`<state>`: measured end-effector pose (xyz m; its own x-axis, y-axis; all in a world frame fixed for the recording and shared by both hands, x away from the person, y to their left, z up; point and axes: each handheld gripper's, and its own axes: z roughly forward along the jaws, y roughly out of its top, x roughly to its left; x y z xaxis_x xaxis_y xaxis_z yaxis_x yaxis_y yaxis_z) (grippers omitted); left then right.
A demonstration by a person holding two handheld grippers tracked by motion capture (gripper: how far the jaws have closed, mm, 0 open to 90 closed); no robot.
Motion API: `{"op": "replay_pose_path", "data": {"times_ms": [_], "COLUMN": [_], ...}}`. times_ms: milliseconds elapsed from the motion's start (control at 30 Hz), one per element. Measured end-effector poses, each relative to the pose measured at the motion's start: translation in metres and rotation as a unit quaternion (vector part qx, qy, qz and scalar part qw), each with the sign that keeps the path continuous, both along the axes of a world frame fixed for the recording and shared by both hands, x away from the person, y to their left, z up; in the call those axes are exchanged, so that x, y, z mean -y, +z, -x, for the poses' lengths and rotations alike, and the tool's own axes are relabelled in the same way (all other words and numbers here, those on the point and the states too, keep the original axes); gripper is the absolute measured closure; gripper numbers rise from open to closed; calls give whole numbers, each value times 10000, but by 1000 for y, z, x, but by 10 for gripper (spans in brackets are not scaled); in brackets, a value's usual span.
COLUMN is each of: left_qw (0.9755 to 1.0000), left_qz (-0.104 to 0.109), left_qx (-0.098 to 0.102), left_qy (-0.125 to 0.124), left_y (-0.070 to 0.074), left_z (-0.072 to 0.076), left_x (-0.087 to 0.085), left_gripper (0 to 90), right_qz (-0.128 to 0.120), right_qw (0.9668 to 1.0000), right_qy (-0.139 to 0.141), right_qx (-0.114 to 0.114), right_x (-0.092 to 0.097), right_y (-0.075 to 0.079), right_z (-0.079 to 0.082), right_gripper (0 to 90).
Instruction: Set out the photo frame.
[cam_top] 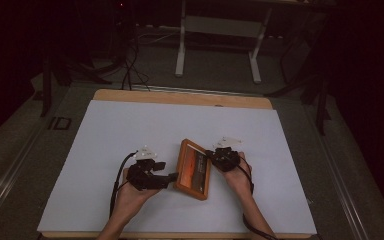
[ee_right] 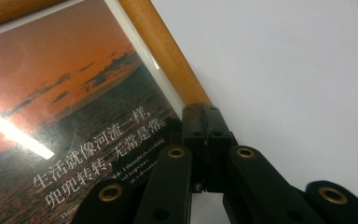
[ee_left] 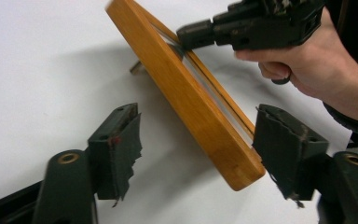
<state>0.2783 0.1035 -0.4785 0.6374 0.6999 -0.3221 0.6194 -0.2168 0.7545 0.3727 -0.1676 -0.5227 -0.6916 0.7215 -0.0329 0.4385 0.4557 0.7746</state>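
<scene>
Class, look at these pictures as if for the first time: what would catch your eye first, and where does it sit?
The wooden picture frame stands out first, near the middle of the white table cover, its sunset photo with pale lettering bright against the dim room. The right gripper is shut on the frame's edge and holds it tilted. The left gripper has its jaws open on either side of the frame's lower corner, the pads not pressing on it.

Wooden picture frame (cam_top: pixel 194 169) (sunset print) tilted on white table.

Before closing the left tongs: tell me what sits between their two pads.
In the left gripper view, the picture frame's wooden lower corner lies between the open left tongs' pads, touching neither.
</scene>
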Motion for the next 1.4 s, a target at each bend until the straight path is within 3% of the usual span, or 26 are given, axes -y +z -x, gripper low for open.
{"op": "replay_pose_path", "data": {"times_ms": [300,533,700,800,933,1067,1267,1400], "left_qw": [9996,9975,9944,9937,9934,9952,9969,9985], "left_qz": [-67,185,490,530,591,520,485,370], "left_qx": [-248,-569,-892,-953,-965,-811,-613,-395], "left_qy": [-67,-370,-272,-271,-212,-162,-27,-105], "left_y": [-16,-24,-27,-27,-26,-22,-15,-6], "left_z": [-1,-3,-7,-7,-6,-4,-4,-3], "left_x": [18,25,23,23,25,31,45,62], "left_gripper": [253,403,483,498,525,560,610,657], "right_qz": [-31,-59,-125,-154,-40,1,-111,-138], "right_qw": [10000,10000,9999,9999,9999,9997,9989,9979], "right_qy": [13,27,14,47,142,163,32,-65], "right_qx": [-7,5,-7,0,36,184,464,625], "right_x": [0,1,2,3,5,13,36,51], "right_y": [0,-1,-2,-2,0,6,28,42], "right_z": [1,1,1,1,5,15,30,40], "right_gripper": [900,900,900,900,900,900,875,868]}}
